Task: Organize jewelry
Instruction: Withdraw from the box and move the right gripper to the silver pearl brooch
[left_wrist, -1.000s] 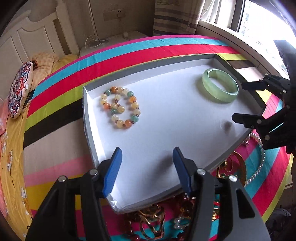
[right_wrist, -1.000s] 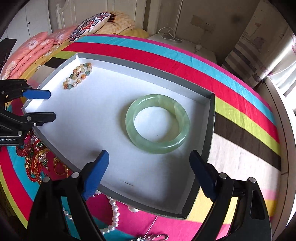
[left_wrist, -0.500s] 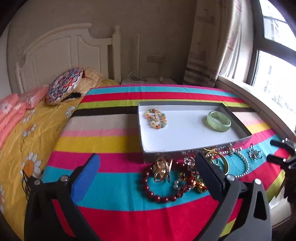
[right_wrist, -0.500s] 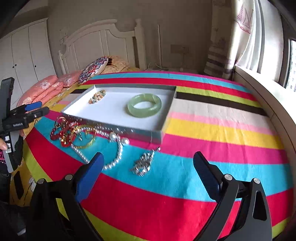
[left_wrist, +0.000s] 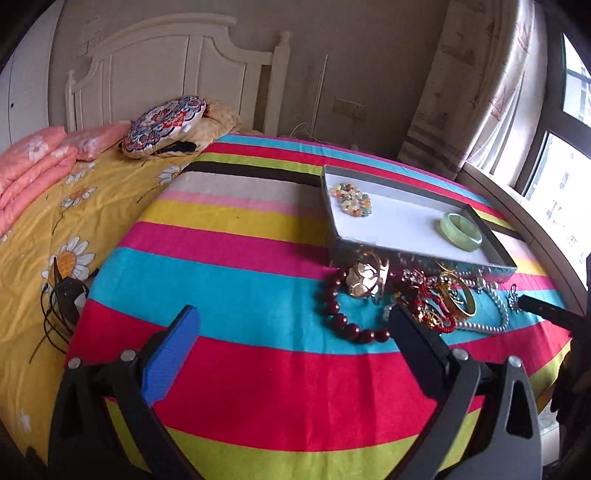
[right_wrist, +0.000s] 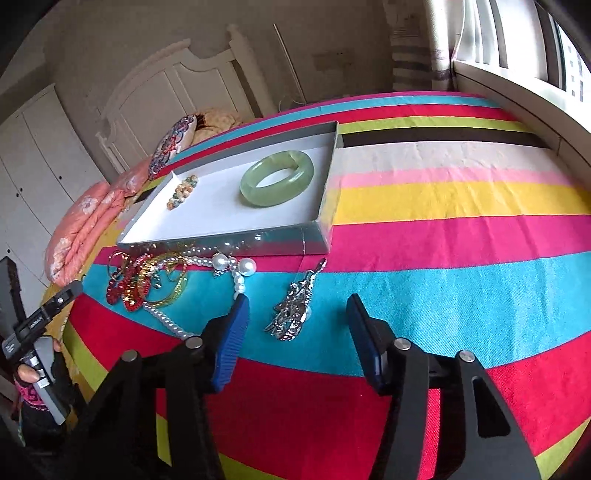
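A shallow grey tray with a white floor lies on the striped bed cover. In it are a green jade bangle and a multicoloured bead bracelet. In front of the tray lies loose jewelry: a dark red bead bracelet, a gold piece, a pearl necklace, a silver brooch and a red and gold tangle. My left gripper is open and empty, back from the pile. My right gripper is open, with the brooch just ahead of its fingers.
The bed has a yellow flowered sheet, pink folded quilts and a round patterned cushion by the white headboard. A window sill runs along the right. A black cable lies at the left bed edge.
Both grippers have pulled back from above the tray to the near side of the bed. The loose jewelry has come into view. Both stayed open and empty.
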